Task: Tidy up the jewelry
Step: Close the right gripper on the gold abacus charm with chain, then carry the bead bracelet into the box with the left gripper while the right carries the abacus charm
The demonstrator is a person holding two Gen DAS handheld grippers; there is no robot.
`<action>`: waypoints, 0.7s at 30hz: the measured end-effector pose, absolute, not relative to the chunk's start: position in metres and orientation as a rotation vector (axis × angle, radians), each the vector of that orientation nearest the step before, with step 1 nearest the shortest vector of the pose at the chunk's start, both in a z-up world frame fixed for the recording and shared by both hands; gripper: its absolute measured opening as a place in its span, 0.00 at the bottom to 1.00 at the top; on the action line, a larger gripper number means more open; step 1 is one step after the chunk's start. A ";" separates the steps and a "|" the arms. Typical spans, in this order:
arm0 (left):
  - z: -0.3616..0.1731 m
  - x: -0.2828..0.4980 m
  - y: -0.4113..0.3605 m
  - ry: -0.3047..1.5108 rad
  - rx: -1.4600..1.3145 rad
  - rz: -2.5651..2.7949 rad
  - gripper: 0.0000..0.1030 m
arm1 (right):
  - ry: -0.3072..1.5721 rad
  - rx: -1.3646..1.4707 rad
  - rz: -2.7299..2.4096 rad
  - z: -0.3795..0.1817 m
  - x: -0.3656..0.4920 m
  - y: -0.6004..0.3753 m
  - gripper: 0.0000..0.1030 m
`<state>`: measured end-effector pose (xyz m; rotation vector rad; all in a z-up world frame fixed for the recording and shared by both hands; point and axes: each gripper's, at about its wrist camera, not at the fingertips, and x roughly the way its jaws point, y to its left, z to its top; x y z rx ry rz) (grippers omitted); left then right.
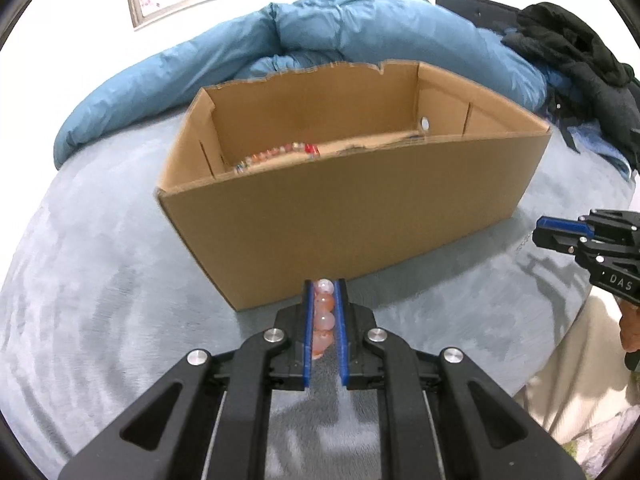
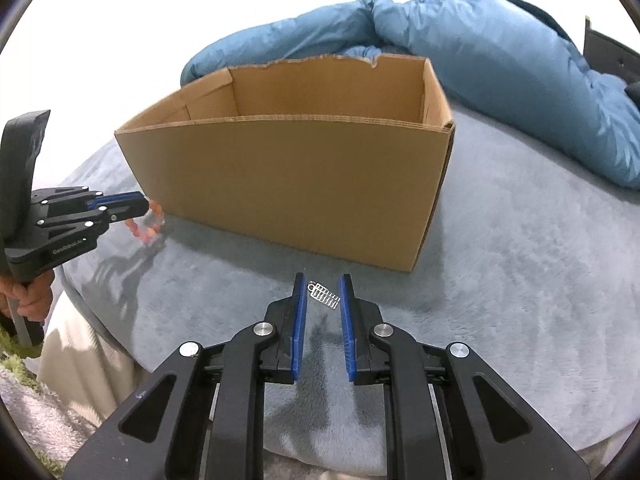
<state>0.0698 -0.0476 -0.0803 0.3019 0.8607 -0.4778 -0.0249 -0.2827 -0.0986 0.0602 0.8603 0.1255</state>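
Left claw (image 1: 325, 286) is pinching a pink bead bracelet (image 1: 323, 316) just in front of the cardboard box (image 1: 360, 216) on the grey bed (image 1: 100, 280). Right claw (image 2: 323, 280) has a small silver charm (image 2: 323, 295) between its pads, but I can't tell if it's actually gripped. More beads (image 1: 276, 154) sit inside the box, half hidden by the near wall and blurry. Blue duvet (image 1: 320, 28) behind.

Bright even indoor light, soft shadows on the bedspread (image 2: 500, 260), slight motion blur, fisheye-bent edges
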 end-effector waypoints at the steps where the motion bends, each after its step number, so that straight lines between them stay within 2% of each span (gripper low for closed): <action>1: -0.075 0.067 -0.046 0.851 0.295 -0.476 0.09 | 0.851 0.060 0.126 -0.095 -0.027 -0.283 0.14; 21: 0.006 0.031 -0.035 0.677 0.222 -0.493 0.09 | 0.691 0.029 0.133 -0.033 -0.055 -0.276 0.14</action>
